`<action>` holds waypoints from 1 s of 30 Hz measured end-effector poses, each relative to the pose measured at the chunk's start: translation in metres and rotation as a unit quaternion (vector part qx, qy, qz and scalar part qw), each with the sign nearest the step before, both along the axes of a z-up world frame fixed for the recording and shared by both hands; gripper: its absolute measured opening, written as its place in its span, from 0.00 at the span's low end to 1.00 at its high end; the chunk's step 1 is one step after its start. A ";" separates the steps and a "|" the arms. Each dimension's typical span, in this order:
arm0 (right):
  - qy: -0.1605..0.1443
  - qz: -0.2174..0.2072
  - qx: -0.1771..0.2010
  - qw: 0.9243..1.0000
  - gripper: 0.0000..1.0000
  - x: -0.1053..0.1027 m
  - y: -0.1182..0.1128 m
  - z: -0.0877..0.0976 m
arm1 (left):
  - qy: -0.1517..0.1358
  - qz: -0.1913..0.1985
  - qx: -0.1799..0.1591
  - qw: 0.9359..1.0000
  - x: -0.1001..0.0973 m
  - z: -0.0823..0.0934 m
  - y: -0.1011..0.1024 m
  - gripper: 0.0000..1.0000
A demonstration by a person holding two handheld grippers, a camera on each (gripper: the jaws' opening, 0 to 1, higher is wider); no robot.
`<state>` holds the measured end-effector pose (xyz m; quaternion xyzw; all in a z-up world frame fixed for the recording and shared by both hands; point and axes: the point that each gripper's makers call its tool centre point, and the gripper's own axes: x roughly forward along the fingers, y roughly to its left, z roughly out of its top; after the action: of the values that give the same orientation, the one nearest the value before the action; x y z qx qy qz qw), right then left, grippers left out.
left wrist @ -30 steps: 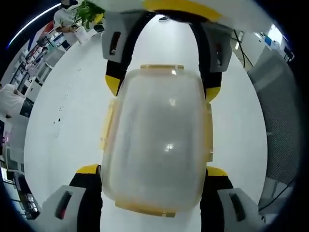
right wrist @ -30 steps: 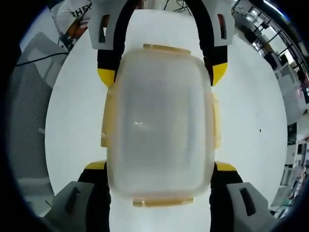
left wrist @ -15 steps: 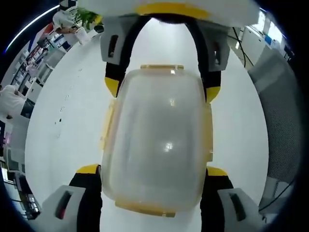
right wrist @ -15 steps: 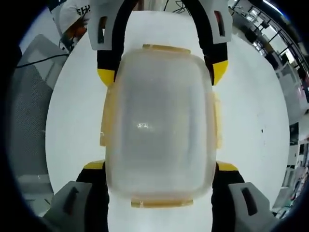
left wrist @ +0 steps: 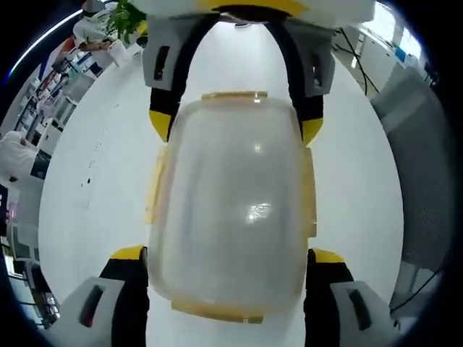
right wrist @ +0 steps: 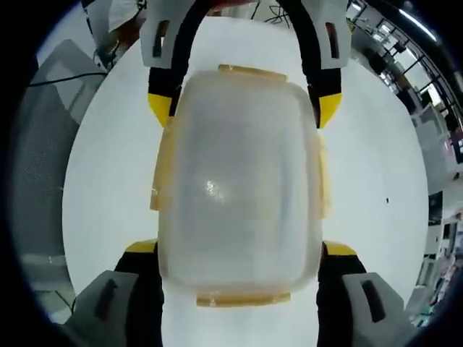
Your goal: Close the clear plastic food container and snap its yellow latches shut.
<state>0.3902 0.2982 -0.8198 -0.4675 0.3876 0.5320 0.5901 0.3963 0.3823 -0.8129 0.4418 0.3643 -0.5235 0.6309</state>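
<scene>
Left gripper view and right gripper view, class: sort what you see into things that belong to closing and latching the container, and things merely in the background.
Belongs to the job:
clear container
yellow latches
left gripper
right gripper
white table

Just background:
green plant
shelving
black cable

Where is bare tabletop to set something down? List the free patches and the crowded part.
Bare white table lies along both long sides of the clear container, beside its yellow latches. Crowded: both short ends, where the left gripper and right gripper straddle it.
</scene>
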 end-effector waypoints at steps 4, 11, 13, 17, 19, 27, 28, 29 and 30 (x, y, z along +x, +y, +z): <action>-0.006 -0.031 0.051 0.998 0.93 0.001 0.002 0.004 | 0.001 0.020 -0.031 0.999 -0.001 0.003 -0.003 0.86; -0.013 -0.078 0.105 0.991 1.00 -0.002 -0.005 0.004 | -0.018 0.031 -0.081 0.996 0.001 0.005 -0.003 0.91; -0.013 -0.094 0.113 0.989 1.00 -0.004 -0.008 0.001 | -0.026 0.038 -0.094 0.994 0.003 0.008 -0.003 0.92; -0.006 -0.161 0.180 0.970 1.00 -0.008 0.001 0.004 | -0.047 0.059 -0.134 0.988 0.008 0.014 -0.005 0.95; -0.021 -0.177 0.209 0.961 1.00 -0.005 0.003 0.010 | -0.062 0.075 -0.156 0.983 0.011 0.017 -0.005 0.96; -0.048 -0.224 0.255 0.940 1.00 -0.008 0.001 0.014 | -0.066 0.150 -0.231 0.959 0.007 0.022 0.000 0.96; -0.047 -0.230 0.260 0.937 1.00 -0.008 0.002 0.015 | -0.065 0.159 -0.239 0.956 0.007 0.022 0.001 0.97; -0.044 -0.235 0.266 0.934 1.00 -0.009 0.002 0.015 | -0.061 0.168 -0.248 0.952 0.005 0.021 0.001 0.97; -0.043 -0.240 0.269 0.932 1.00 -0.009 0.002 0.014 | -0.056 0.174 -0.254 0.950 0.003 0.020 0.001 0.97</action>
<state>0.3809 0.3003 -0.8054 -0.2065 0.3052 0.4384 0.8198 0.3996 0.3837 -0.7927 0.2251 0.2542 -0.4555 0.8229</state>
